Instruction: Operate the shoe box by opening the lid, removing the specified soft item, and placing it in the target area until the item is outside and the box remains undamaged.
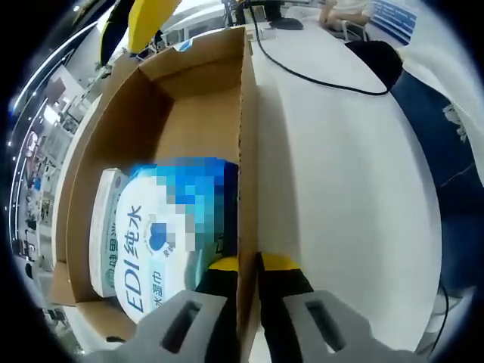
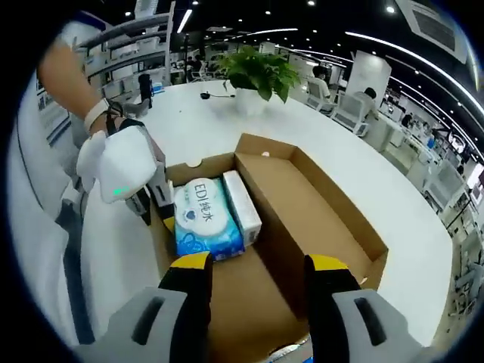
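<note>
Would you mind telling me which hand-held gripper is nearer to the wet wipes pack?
Left. The left hand-held gripper clamps the box wall beside the wet wipes pack; the right hand-held gripper hovers open, farther back.

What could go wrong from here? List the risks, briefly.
1. The left gripper is shut on the cardboard box wall; pulling hard may tear or bend it.
2. The wet wipes pack sits tight against that wall and a white packet, so the open right gripper may snag cardboard or grab both.
</note>
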Available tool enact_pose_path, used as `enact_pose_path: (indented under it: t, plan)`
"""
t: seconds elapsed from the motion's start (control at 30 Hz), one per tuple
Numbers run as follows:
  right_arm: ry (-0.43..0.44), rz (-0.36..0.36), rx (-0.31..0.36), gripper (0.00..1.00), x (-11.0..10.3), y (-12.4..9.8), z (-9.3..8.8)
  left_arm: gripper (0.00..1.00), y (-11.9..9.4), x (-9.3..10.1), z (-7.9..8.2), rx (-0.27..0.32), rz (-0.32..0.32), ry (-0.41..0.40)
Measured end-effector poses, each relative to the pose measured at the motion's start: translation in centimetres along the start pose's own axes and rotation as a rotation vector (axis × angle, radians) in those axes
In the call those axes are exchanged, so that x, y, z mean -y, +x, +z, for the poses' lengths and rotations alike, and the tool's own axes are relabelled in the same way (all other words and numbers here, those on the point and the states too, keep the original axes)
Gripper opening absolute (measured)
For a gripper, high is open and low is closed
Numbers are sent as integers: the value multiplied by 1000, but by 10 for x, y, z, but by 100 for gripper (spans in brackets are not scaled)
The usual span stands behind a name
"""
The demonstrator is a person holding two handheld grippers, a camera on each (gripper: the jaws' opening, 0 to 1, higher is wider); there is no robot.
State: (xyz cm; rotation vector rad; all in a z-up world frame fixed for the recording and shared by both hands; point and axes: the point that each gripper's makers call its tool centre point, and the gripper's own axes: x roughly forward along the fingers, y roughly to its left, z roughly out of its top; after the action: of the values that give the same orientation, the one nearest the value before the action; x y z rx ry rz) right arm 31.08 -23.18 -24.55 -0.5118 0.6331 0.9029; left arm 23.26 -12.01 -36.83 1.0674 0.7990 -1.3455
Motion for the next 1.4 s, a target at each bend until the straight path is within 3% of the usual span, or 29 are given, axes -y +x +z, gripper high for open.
enact_pose_path:
  t: [0.5,1.07,1.4]
  plan:
    - [-6,54,-29,45,-5,46,11,3,-1,0,-1,1,-5,-4]
    - [-8,86,-41,39,-14,85,12,3,-1,1,-1,6,-2,-2]
    - [7,81,-33,31,-16,100,20,3,-1,-1,-1,6,-4,-5]
